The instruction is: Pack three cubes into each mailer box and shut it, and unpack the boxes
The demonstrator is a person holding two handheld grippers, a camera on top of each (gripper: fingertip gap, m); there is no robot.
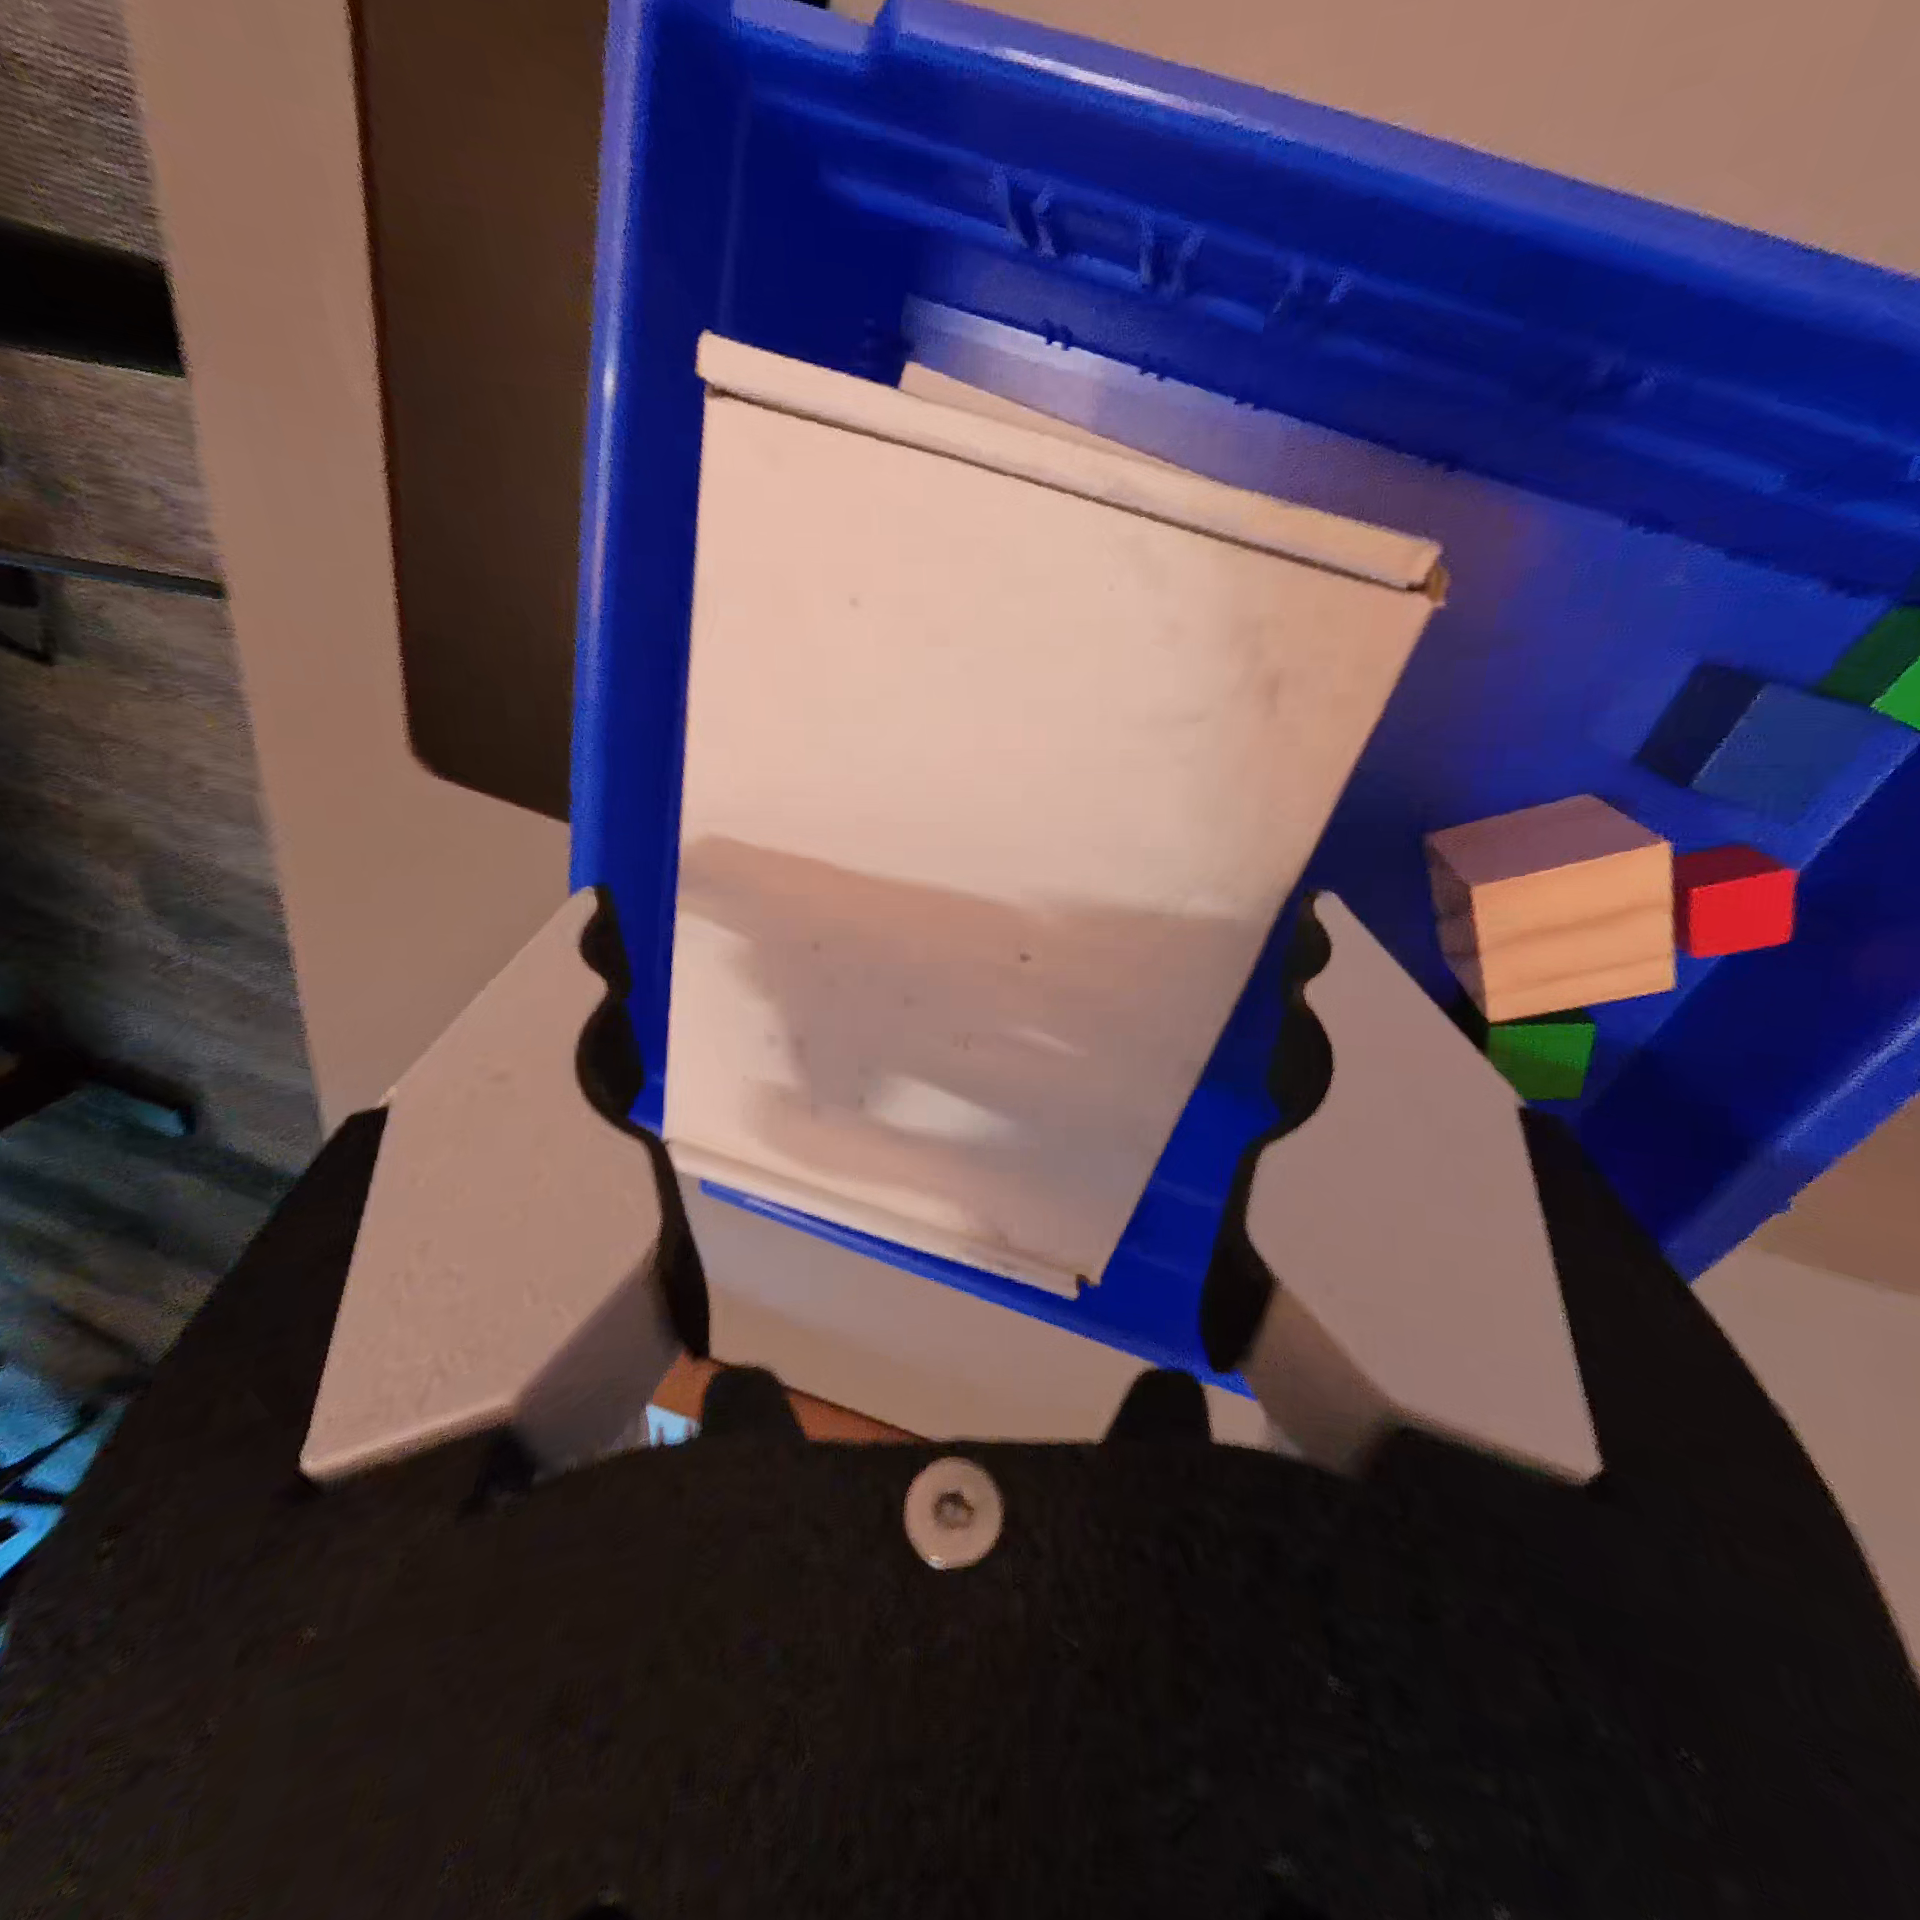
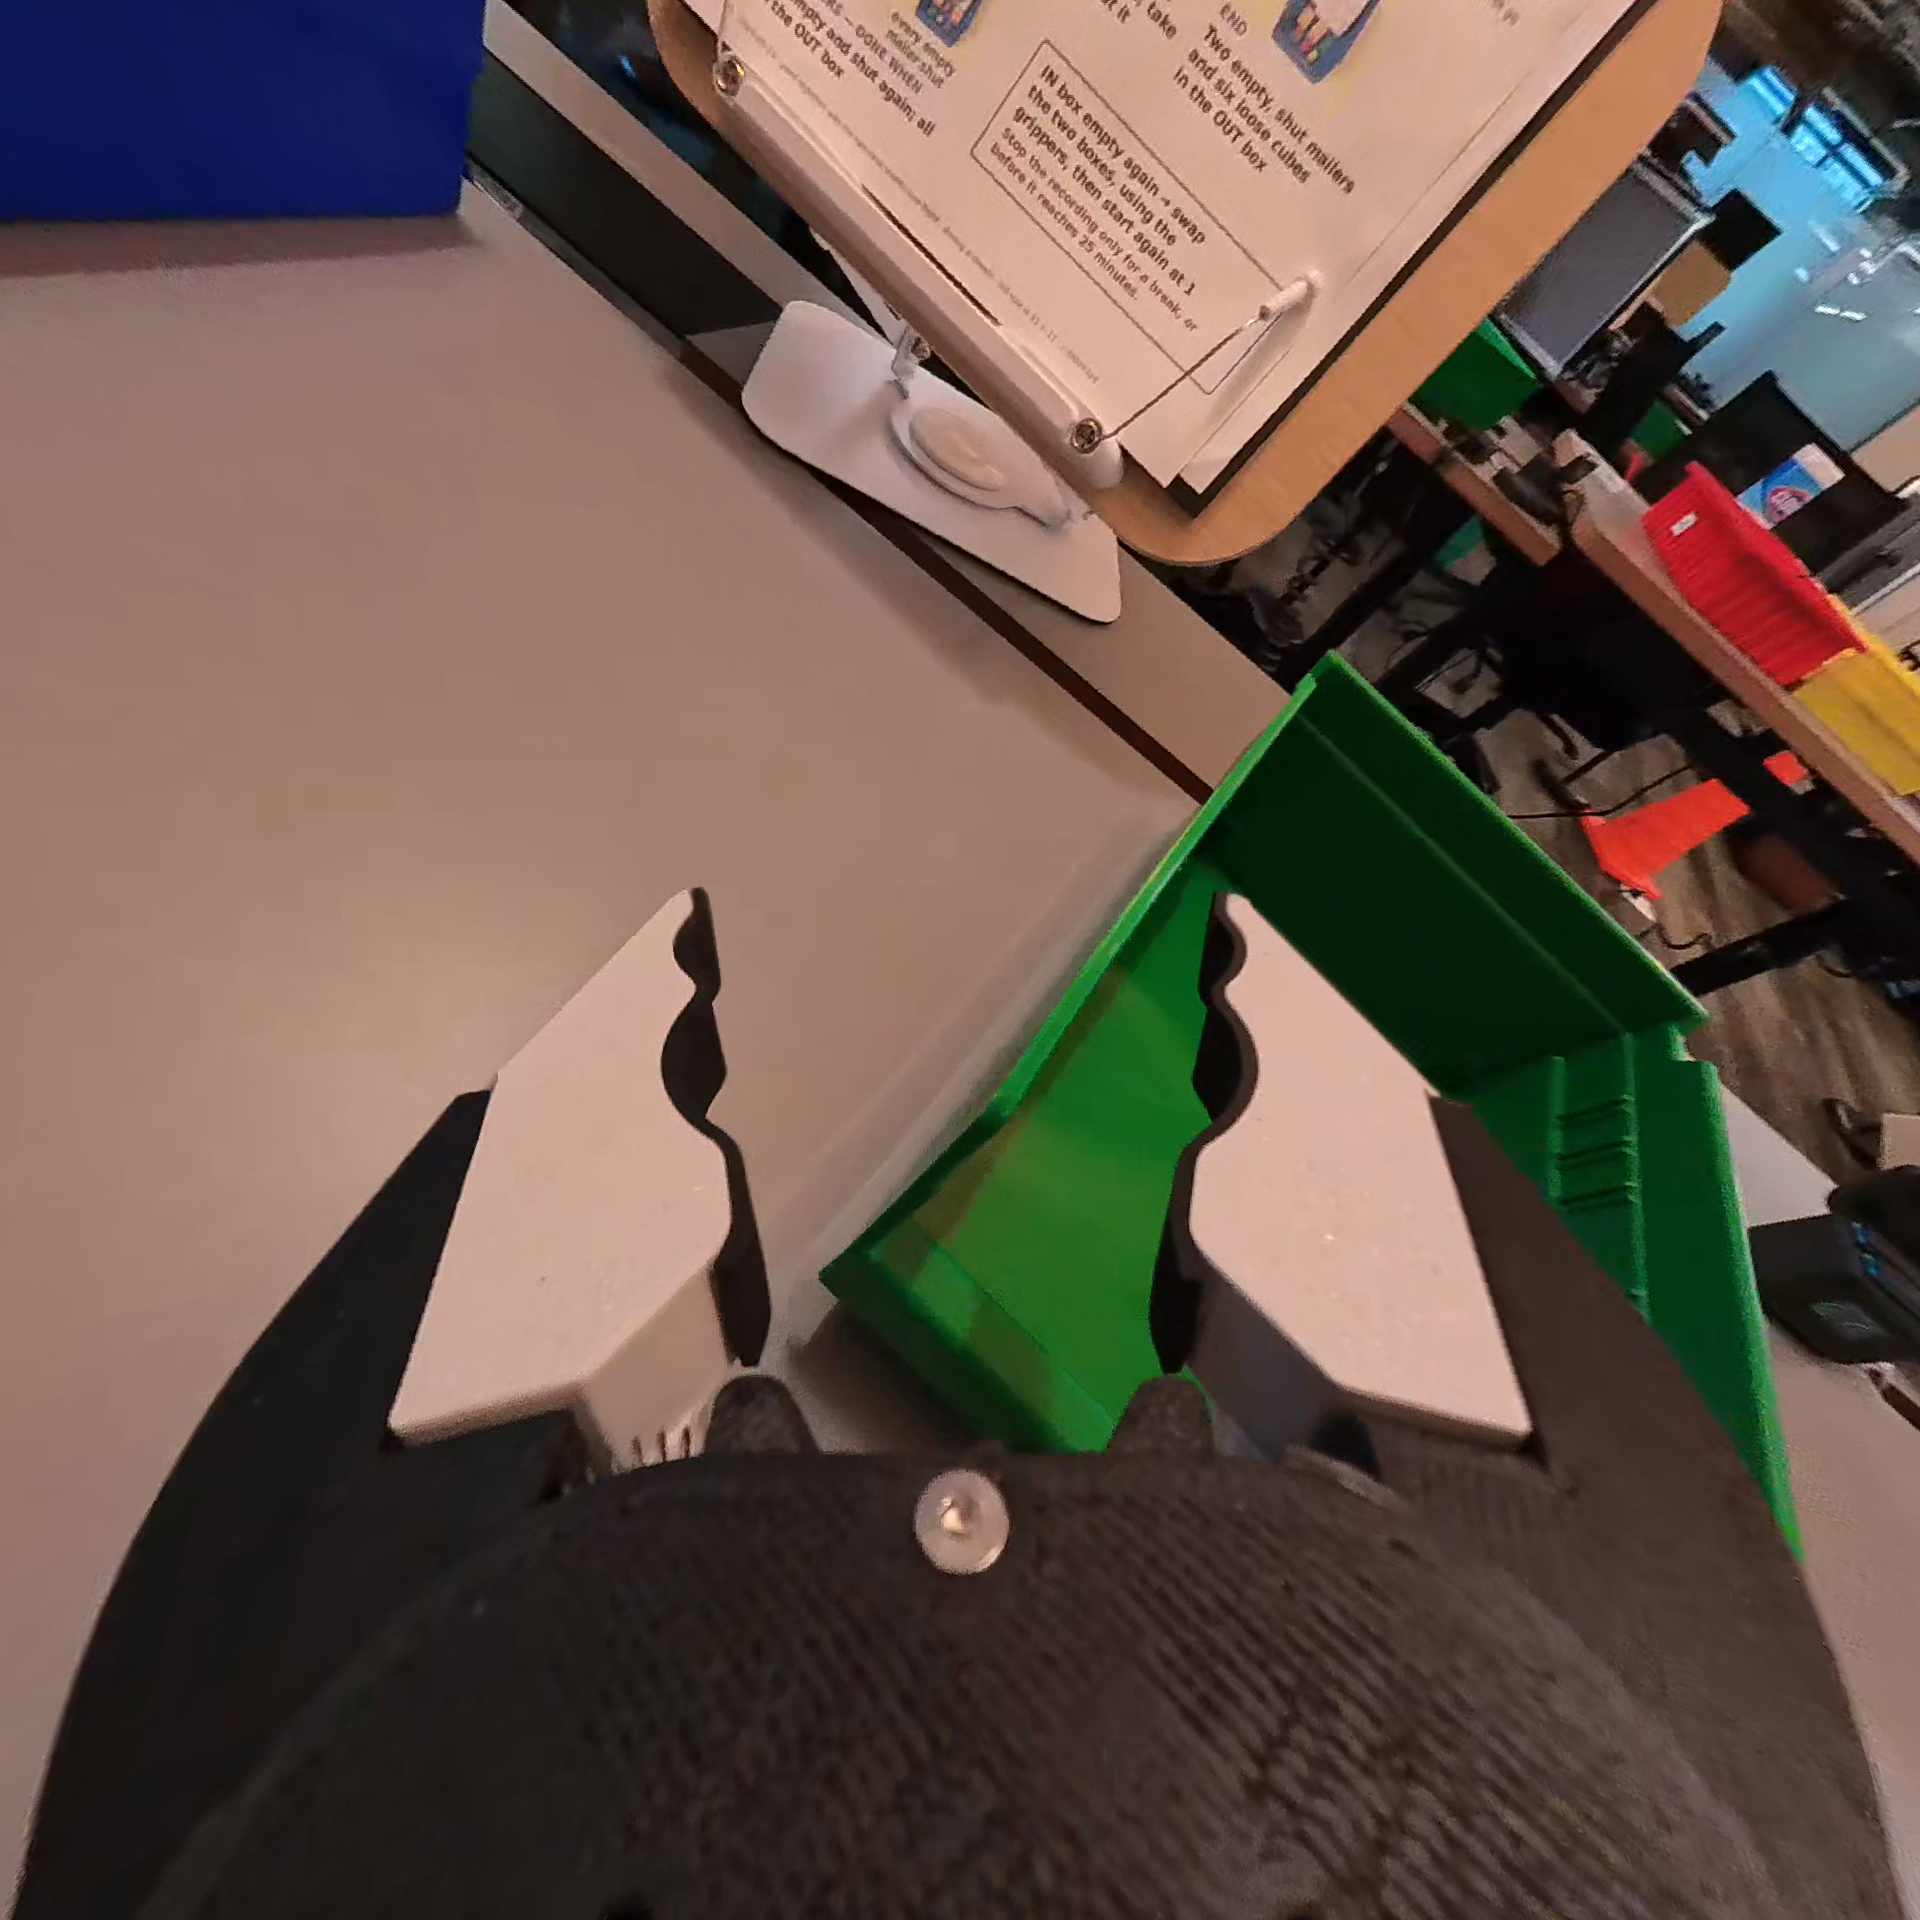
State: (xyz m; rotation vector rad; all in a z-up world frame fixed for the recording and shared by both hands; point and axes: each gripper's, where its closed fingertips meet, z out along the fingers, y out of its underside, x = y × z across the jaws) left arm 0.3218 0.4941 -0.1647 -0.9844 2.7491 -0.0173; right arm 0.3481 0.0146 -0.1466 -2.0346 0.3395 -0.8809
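Observation:
A shut white mailer box (image 1: 1018,748) lies in the blue bin (image 1: 1351,229). The edge of a second mailer (image 1: 1195,416) shows behind it. Loose cubes lie at the bin's right side: a wooden one (image 1: 1558,904), a red one (image 1: 1735,899), a green one (image 1: 1538,1055), a blue one (image 1: 1787,748) and another green one (image 1: 1886,665). My left gripper (image 1: 954,899) is open, with its fingers on either side of the mailer's near end and a gap to each side. My right gripper (image 2: 958,899) is open and empty over the near wall of a green bin (image 2: 1403,883).
The green bin stands at the right of the grey table (image 2: 416,623); the part of its inside that shows holds nothing. A document stand (image 2: 1039,208) with printed sheets stands at the table's far edge. A corner of the blue bin (image 2: 229,104) shows at the upper left of the right wrist view.

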